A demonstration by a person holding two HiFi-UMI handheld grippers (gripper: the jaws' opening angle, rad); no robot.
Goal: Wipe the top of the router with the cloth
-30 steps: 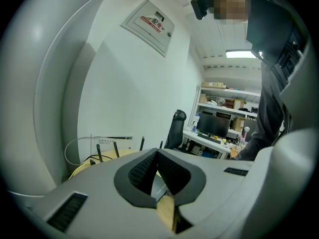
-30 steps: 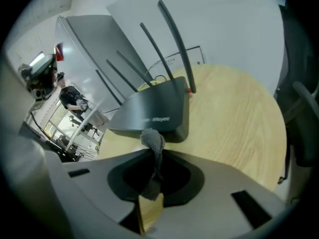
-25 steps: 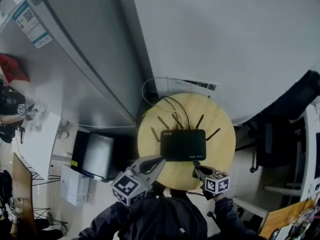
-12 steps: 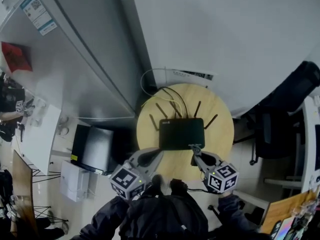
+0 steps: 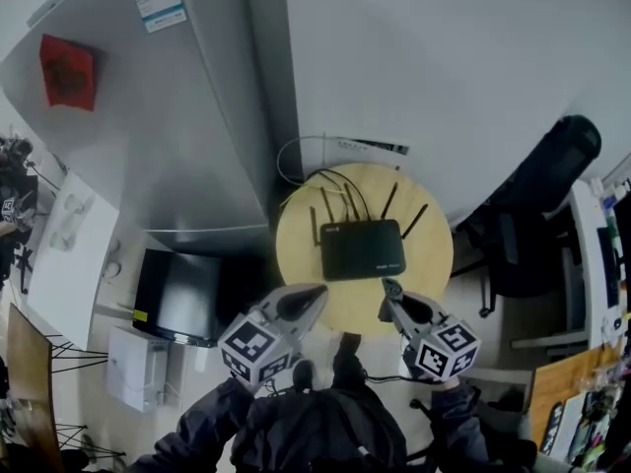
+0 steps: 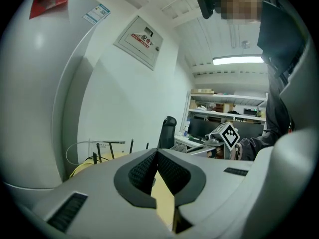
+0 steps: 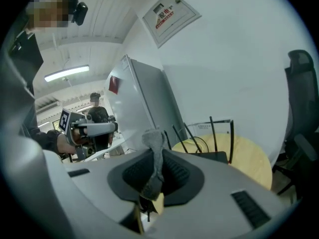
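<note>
A white wall point(image 5: 444, 67) fills the far side of the head view, and a tall grey cabinet point(image 5: 177, 146) with a red sticker point(image 5: 69, 72) stands against it to the left. In the corner between them sits a round wooden table point(image 5: 434, 264). A dark office chair point(image 5: 537, 195) is just beside the table on the right.

The black router point(image 5: 363, 249) lies flat on the table, about at its middle. Its antennas point(image 5: 389, 203) stick up on the wall side, and thin cables point(image 5: 296, 170) loop behind it toward the wall.

Both grippers are held over the table's near edge and point at the router. The left gripper point(image 5: 314, 296) is off the router's near left corner and apart from it. In the left gripper view its ribbed pads point(image 6: 172, 171) meet at the tips, with nothing between them and only bare table wood showing in the gap below.

The right gripper point(image 5: 388, 288) has its tips just short of the router's near right edge. Its jaws are clamped on the cloth point(image 7: 153, 136). This is a thin grey strip pinched upright between the pads, with a bunched end poking past the tips and the rest hanging down between the jaws. In the right gripper view the router lies beyond the jaws, and the cloth is not touching it.
</note>
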